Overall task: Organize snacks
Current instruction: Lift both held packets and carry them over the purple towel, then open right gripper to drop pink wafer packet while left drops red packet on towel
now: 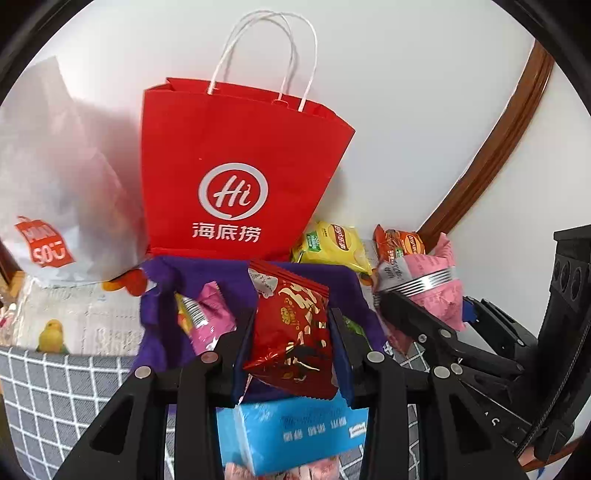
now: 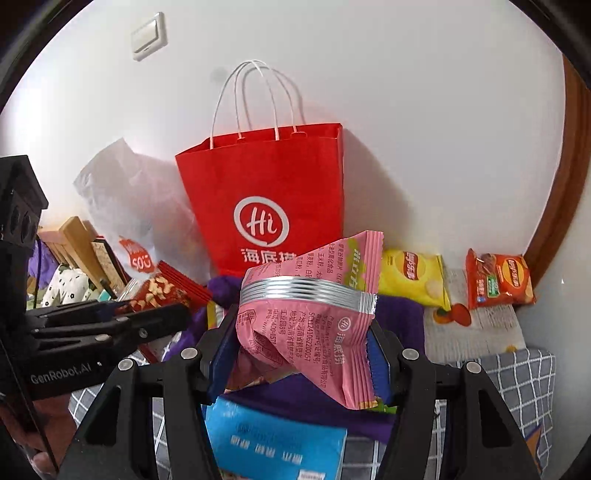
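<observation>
We worked over a surface covered in a grey checked cloth, with a paler patterned cloth (a yellow bird printed on it) farther back, all pushed up against a plain white wall that carried a light switch and met a brown wooden frame on the right. A red paper bag with white cord handles stood upright against the wall, its mouth turned away from us, so we could not tell what it held; a whitish plastic bag slumped just beside it on the left. In front of the red bag lay a purple fabric pouch with a pink packet showing at its opening, and a blue box sat near us below the tongs. A yellow chip bag and an orange chip bag rested against the wall to the right, apart from each other. Our left gripper pinched a red snack packet between its two pads, lifted above the purple pouch. Our right gripper clamped a pink snack packet with a silver seam band, likewise off the surface, in front of the red bag.
</observation>
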Available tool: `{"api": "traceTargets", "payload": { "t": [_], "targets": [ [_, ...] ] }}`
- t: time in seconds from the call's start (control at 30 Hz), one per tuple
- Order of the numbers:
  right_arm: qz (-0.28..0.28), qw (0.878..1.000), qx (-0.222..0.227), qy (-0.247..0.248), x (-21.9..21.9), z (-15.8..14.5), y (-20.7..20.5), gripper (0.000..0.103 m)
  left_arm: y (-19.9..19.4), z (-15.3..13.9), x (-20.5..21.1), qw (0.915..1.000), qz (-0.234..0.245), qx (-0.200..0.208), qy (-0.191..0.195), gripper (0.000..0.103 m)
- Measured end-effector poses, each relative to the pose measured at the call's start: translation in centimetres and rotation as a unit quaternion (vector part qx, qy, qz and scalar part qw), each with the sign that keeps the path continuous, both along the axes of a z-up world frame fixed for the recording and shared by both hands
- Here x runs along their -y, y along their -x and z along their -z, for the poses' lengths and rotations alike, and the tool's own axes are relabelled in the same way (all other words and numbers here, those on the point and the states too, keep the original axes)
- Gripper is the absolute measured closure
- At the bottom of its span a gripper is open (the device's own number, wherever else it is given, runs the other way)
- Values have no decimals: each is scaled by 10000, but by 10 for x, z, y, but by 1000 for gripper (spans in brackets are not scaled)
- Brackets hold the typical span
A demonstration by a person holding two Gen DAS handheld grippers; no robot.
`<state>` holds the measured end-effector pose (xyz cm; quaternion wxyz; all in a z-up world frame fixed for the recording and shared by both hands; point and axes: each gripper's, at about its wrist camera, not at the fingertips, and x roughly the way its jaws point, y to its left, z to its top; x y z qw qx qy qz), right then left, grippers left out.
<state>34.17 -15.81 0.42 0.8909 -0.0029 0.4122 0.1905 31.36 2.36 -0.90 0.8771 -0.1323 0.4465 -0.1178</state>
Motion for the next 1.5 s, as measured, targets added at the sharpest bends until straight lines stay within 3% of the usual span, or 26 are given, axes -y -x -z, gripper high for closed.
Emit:
{"api": "traceTargets", "payload": {
  "t": [0.2, 0.4, 0.87, 1.5],
  "targets": [
    [-28, 9998, -208, -15, 2, 31, -21, 43, -20, 27, 0, 9998, 67, -68, -165, 67],
    [-11, 9986, -474, 228, 5, 64, -42, 43, -42, 66, -18, 9990, -55, -414, -176, 67],
    [156, 9967, -692, 397, 31, 95, -62, 43, -54, 80, -43, 9983, -269, -507, -51, 67],
    [-255, 9868, -1278, 967, 3, 138, -63, 43, -63, 114, 7, 9947, 313, -981, 0, 67]
  ]
}}
